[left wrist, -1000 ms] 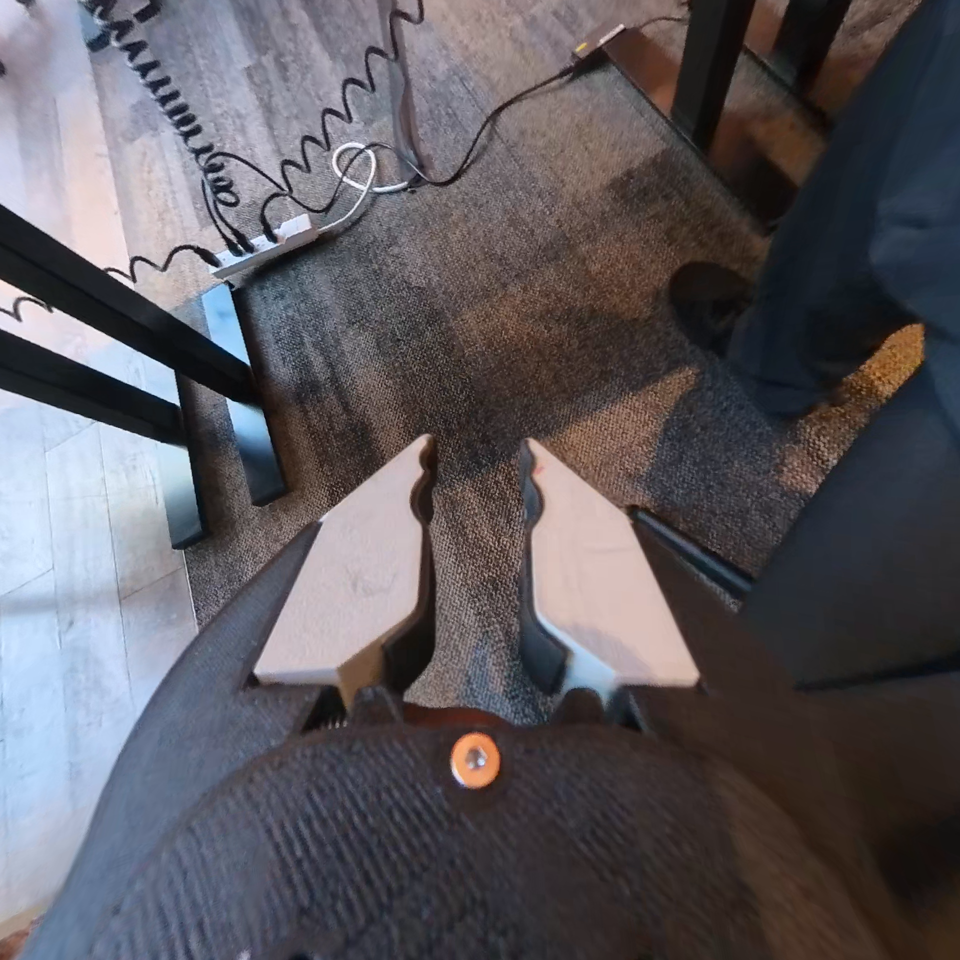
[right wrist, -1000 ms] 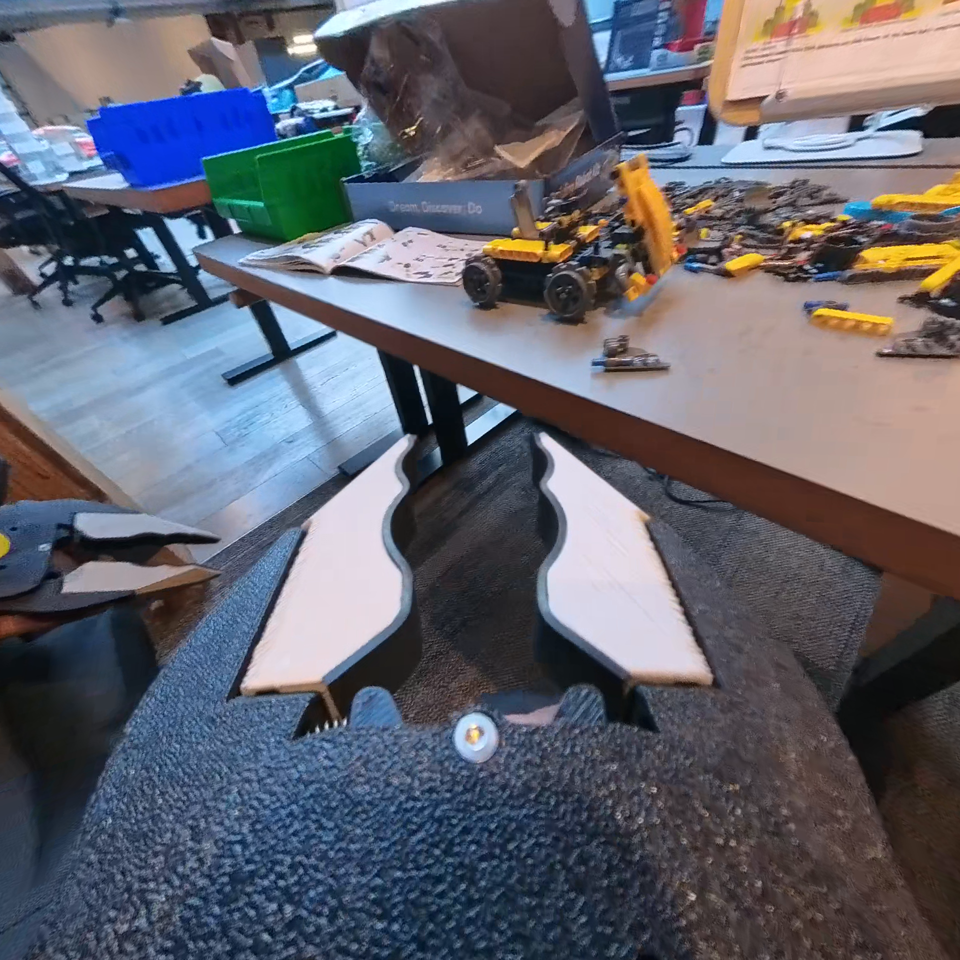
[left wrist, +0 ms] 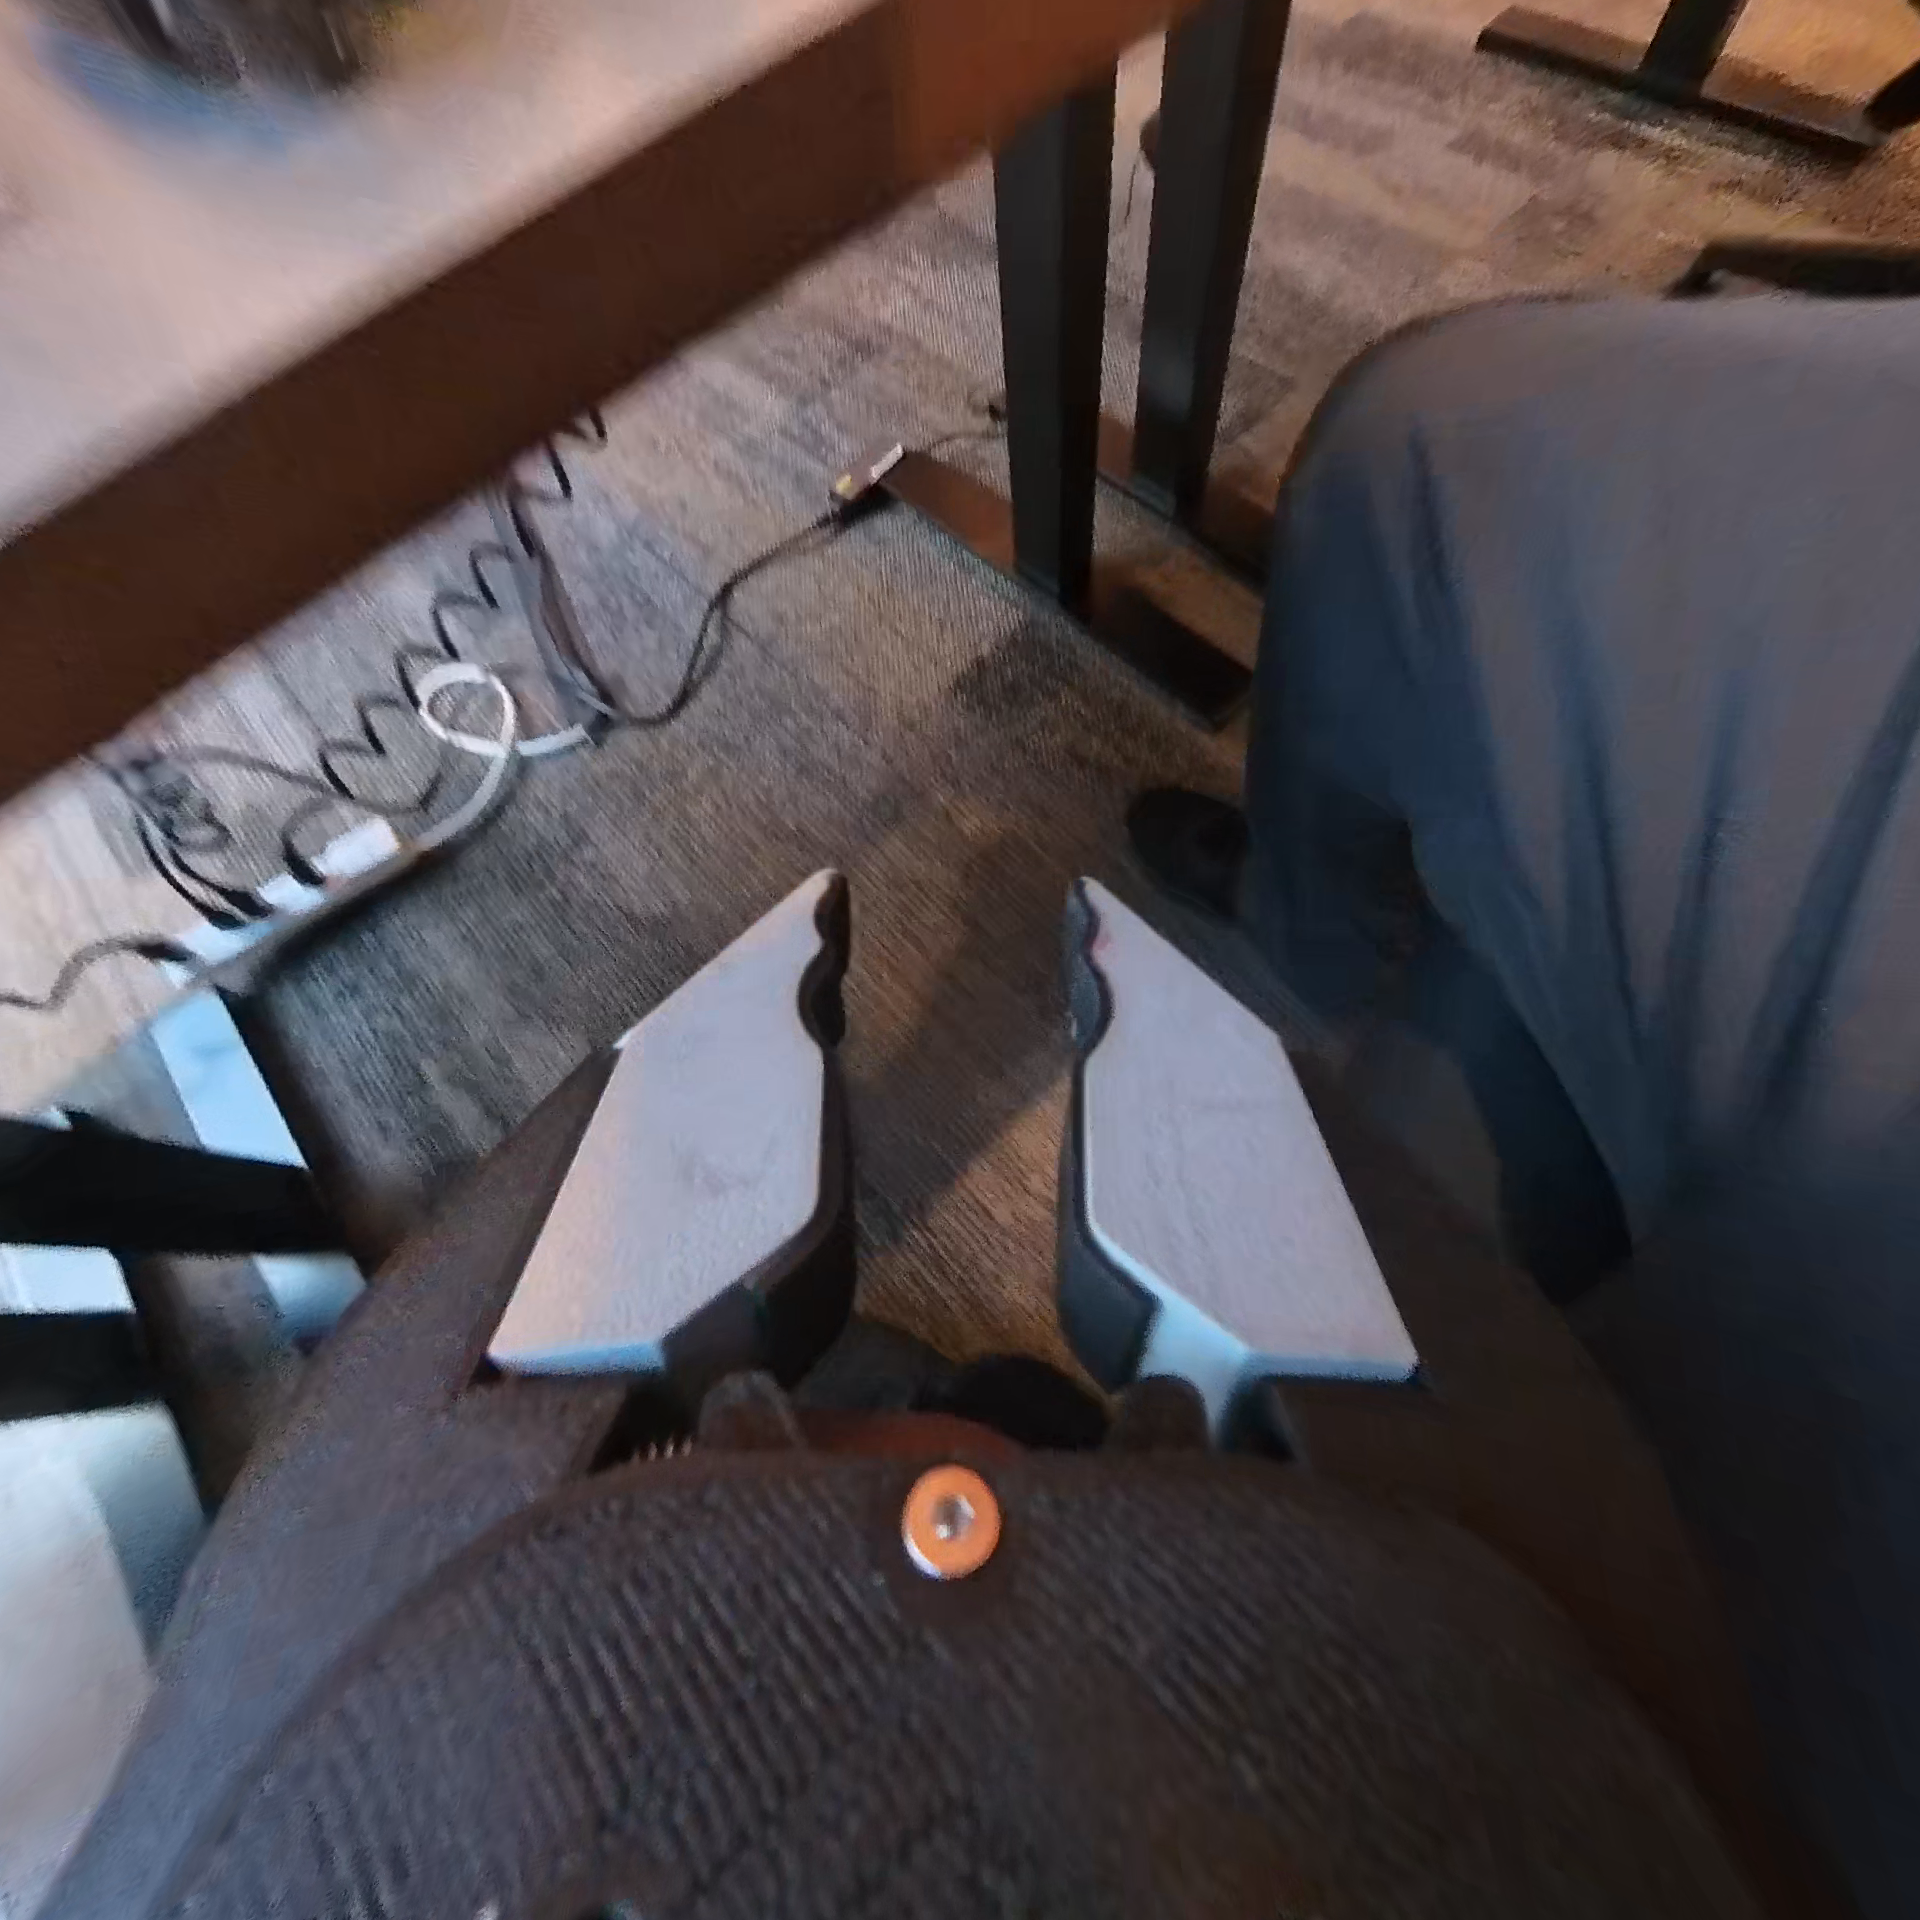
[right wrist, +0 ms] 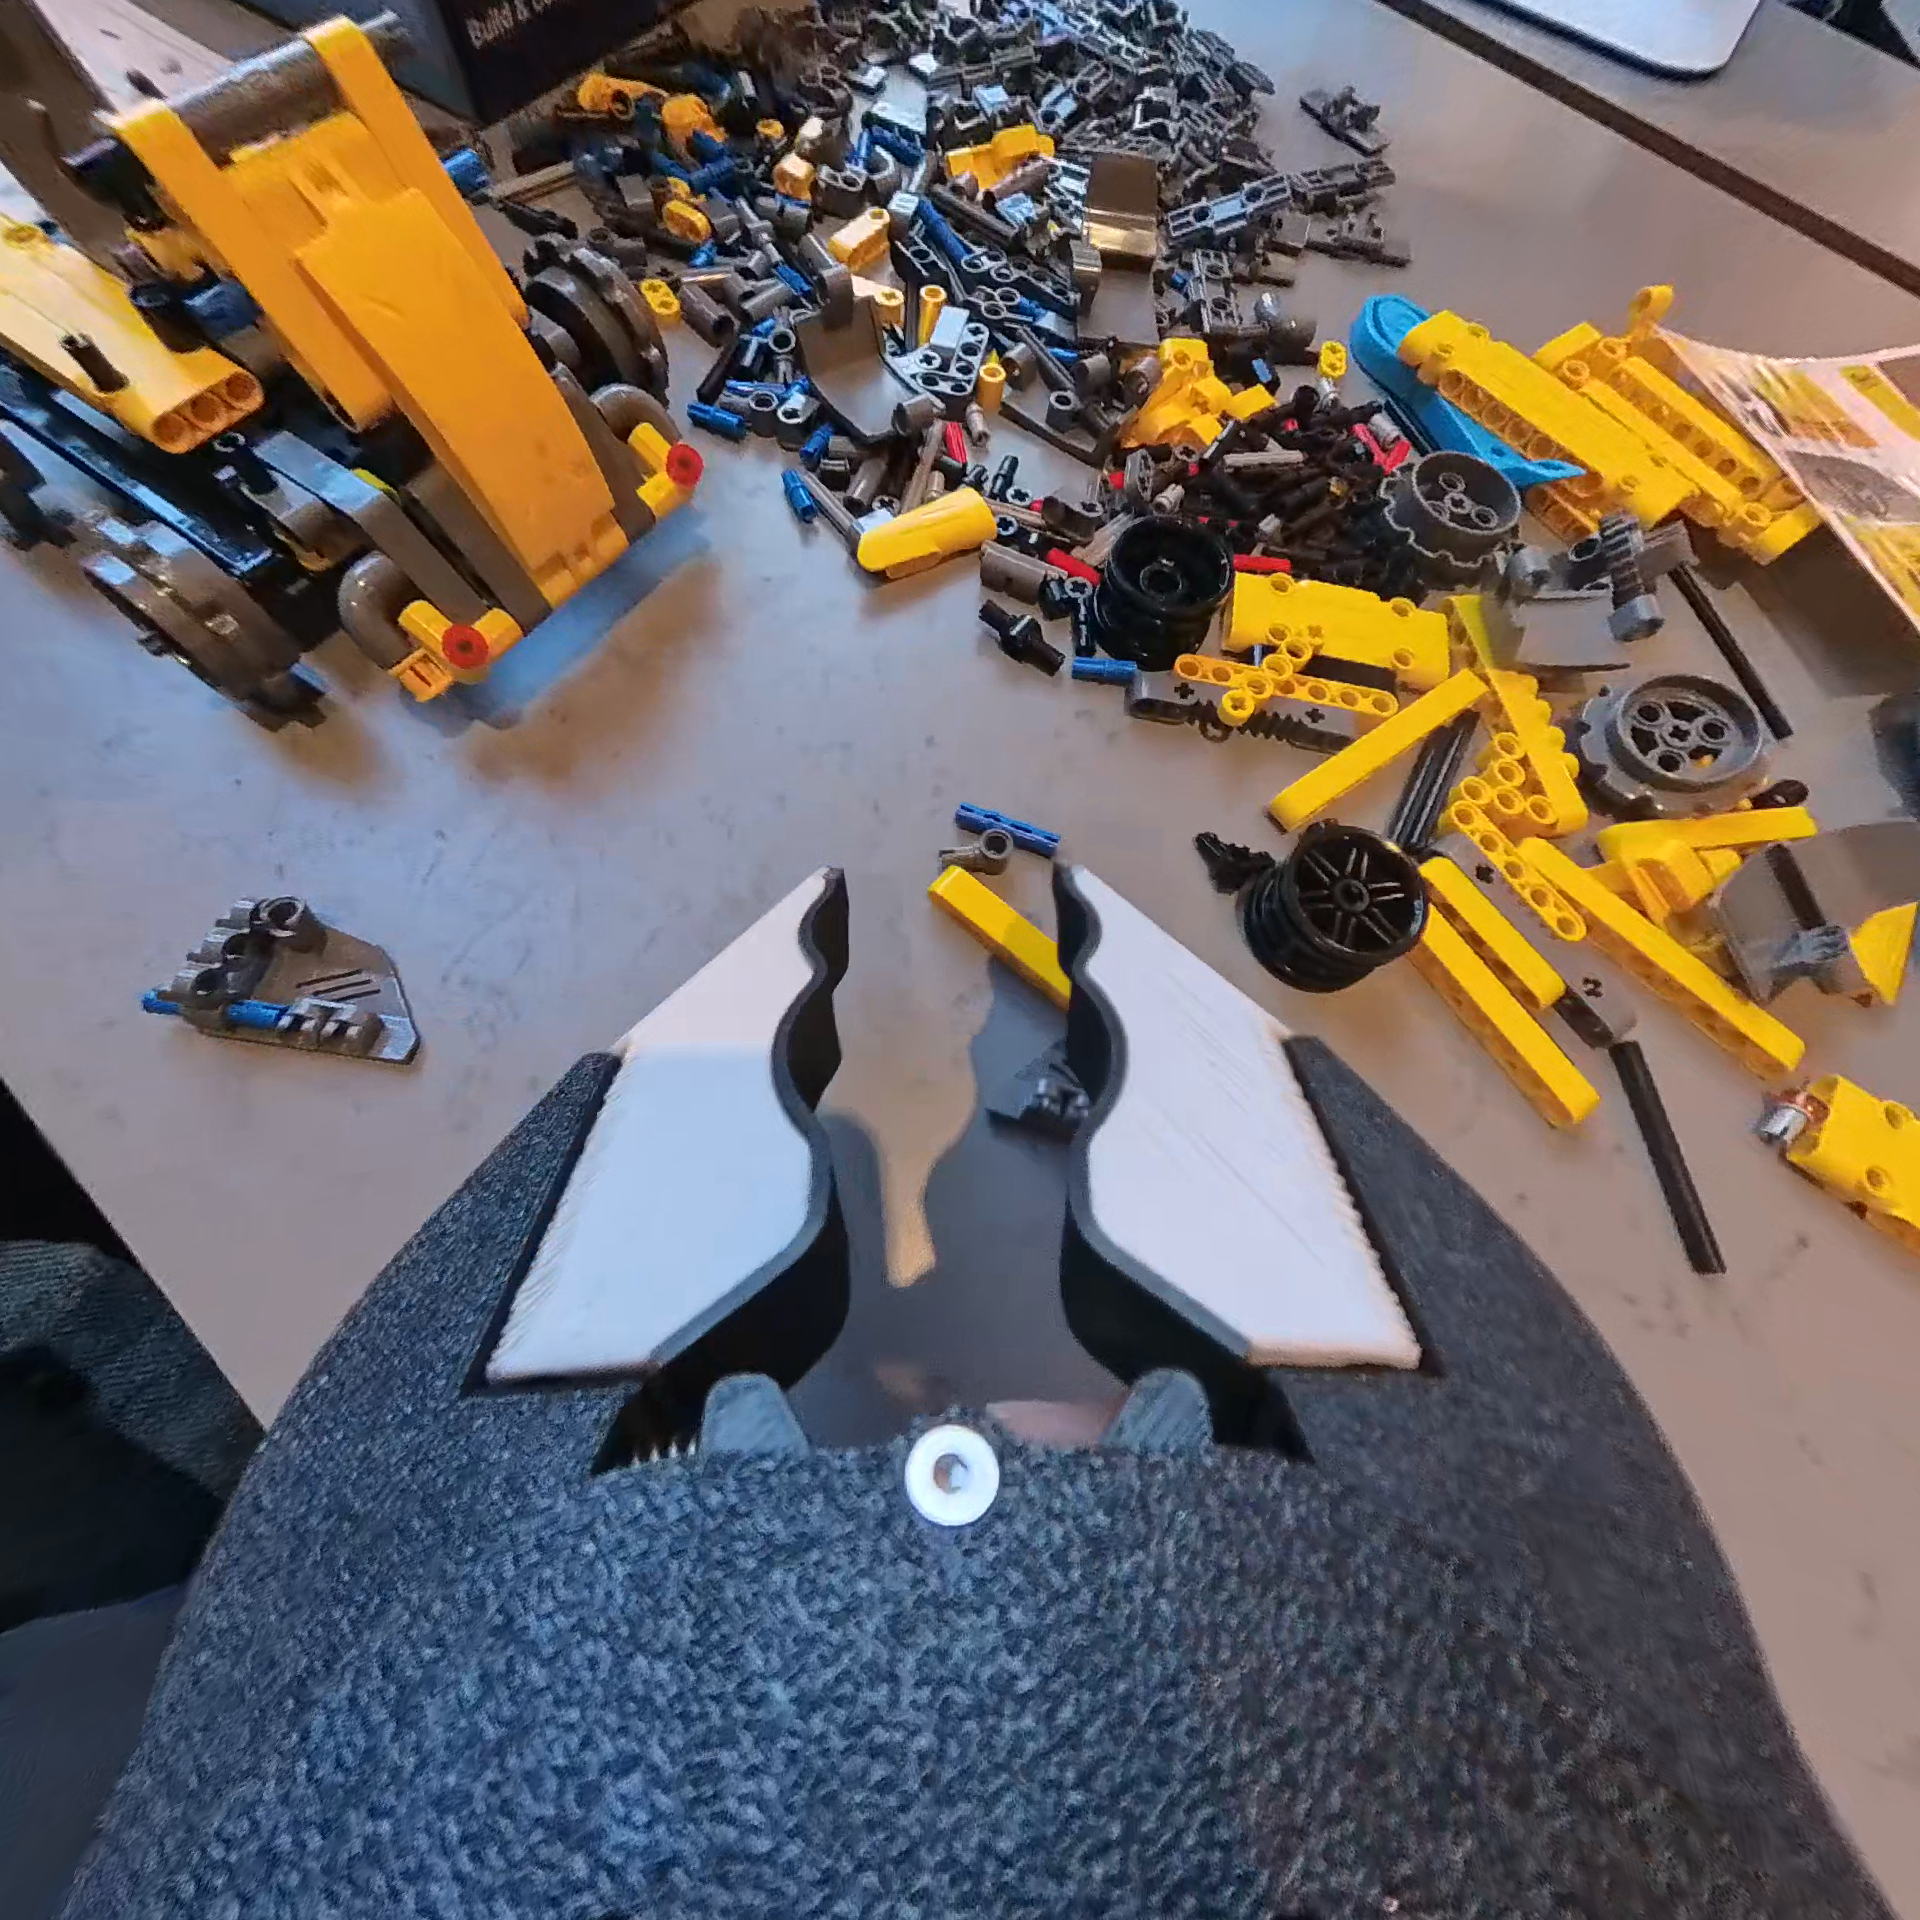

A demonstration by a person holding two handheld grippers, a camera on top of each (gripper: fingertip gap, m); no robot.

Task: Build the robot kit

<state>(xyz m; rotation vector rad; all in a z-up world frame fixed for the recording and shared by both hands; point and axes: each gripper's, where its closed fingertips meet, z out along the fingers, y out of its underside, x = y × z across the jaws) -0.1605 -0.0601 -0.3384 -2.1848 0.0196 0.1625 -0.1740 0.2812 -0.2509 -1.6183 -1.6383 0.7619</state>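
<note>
Right tool [right wrist: 951, 883]: fingers spread, empty, above the table [right wrist: 623, 831]; a yellow beam [right wrist: 992, 925] lies just beyond, between its tips.
Left tool [left wrist: 956, 894]: spread, empty, over carpet [left wrist: 831, 665] below the table edge.

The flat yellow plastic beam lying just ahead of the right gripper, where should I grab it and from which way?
Probably across the narrow width of the flat yellow plastic beam, near its exposed far end, coming straight down with the open right gripper turned across its diagonal. It lies flat on the grey tabletop; its near end is hidden behind a finger.
</note>
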